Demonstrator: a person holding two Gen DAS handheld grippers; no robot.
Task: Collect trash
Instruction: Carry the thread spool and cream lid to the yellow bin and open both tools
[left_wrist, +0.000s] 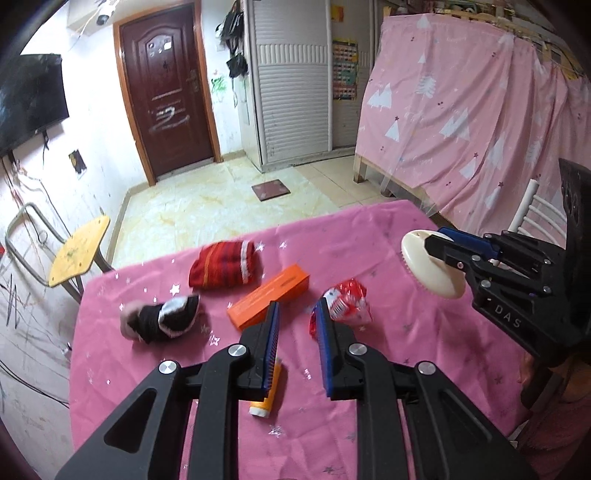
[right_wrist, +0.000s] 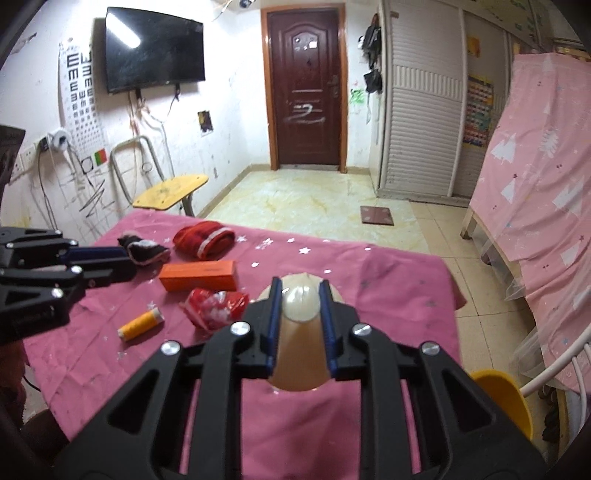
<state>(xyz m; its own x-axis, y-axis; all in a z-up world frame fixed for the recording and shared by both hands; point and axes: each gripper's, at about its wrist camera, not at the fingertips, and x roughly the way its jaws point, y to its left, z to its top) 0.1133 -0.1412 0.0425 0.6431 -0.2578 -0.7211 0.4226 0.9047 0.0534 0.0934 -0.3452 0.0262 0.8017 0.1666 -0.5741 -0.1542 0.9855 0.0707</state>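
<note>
**Wrapper at your left tool's tip, brush clamped in the right**

The crumpled red-and-white wrapper (left_wrist: 345, 302) lies on the pink-clothed desk (left_wrist: 388, 240), touching or just beyond the right-hand finger of your left tool (left_wrist: 297, 308), whose fingers are spread apart and grasp nothing. Your right tool (right_wrist: 297, 291) is clenched on a cream round brush (right_wrist: 299, 302), held above the desk; the wrapper (right_wrist: 214, 306) sits just to its left.

Count on the desk: one wrapper, one orange box (left_wrist: 269, 301), one yellow tube (left_wrist: 266, 393), one red knitted item (left_wrist: 225, 267) and one black-and-white knitted item (left_wrist: 162, 319).

The left tool's finger covers part of the tube. The knitted pieces are blurred, so you cannot tell exactly what they are. A yellow container (right_wrist: 506, 400) is cut off behind your right tool.
</note>
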